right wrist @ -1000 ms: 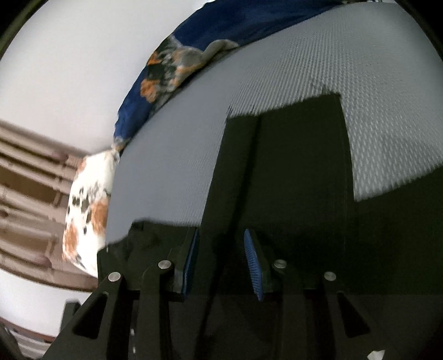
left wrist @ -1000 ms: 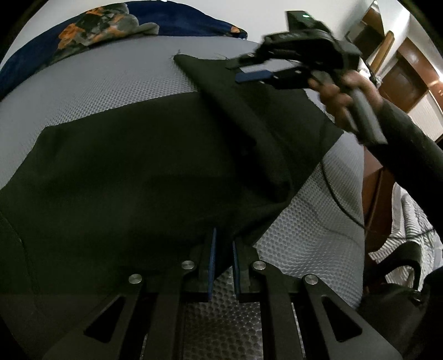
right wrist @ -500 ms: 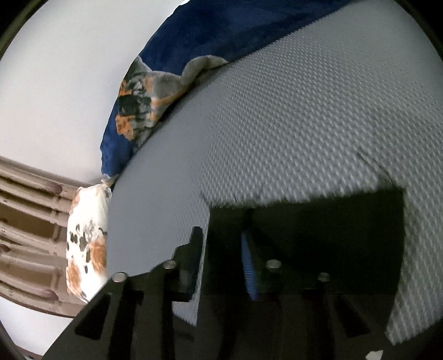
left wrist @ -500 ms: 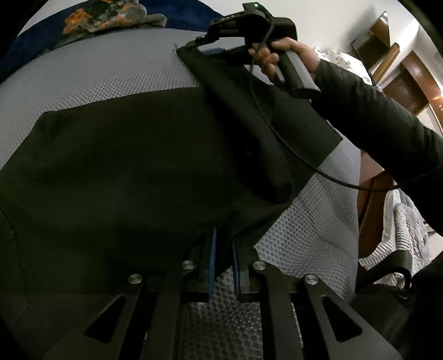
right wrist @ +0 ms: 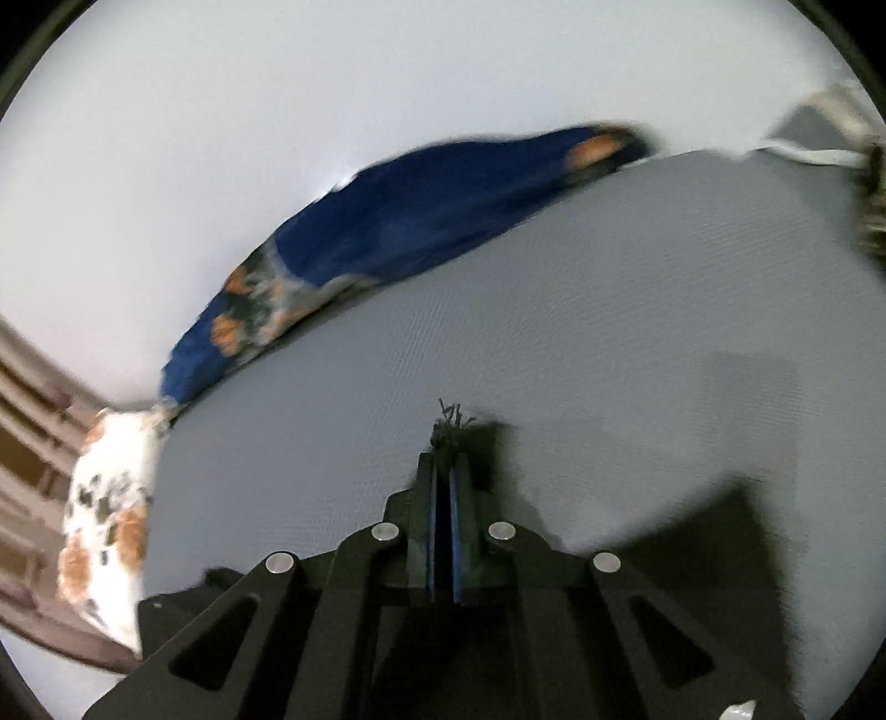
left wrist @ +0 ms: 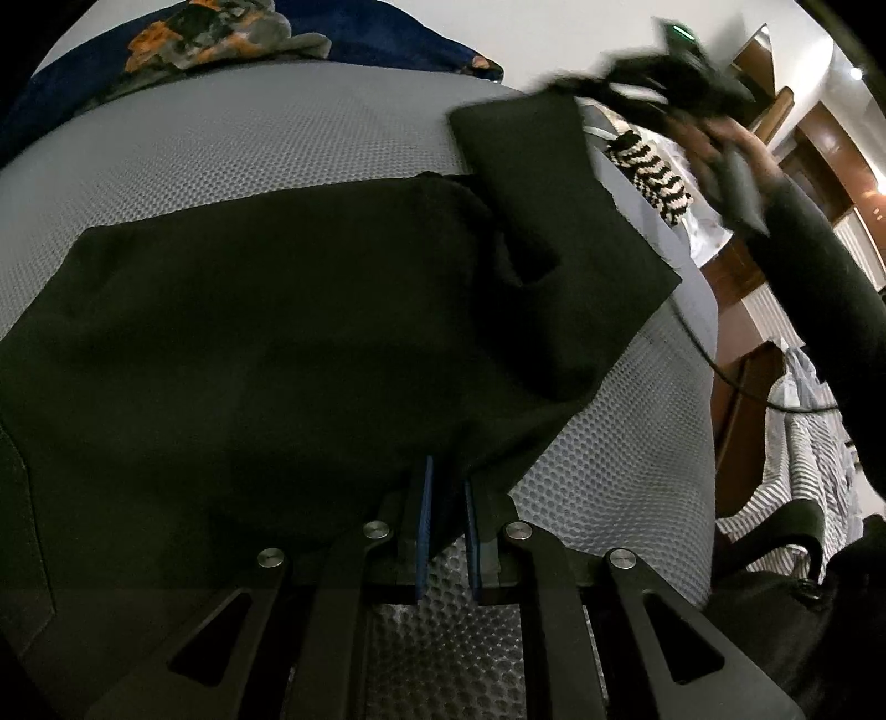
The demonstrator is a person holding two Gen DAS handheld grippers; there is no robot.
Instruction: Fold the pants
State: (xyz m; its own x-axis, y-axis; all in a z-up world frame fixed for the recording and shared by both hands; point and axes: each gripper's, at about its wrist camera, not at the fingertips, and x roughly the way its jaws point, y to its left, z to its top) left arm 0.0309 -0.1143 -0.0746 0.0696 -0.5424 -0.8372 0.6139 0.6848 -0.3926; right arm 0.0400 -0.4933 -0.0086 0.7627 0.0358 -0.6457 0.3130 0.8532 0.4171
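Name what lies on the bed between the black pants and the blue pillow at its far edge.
Nothing: in the left wrist view only bare grey mattress separates the pants from the pillow.

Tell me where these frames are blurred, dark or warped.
Left wrist view: the right tool and its hand are smeared by motion, while the left tool stays sharp; the black pants lose detail in dim light. Right wrist view: blue blanket and grey mattress are streaked, and fisheye bends the edges.
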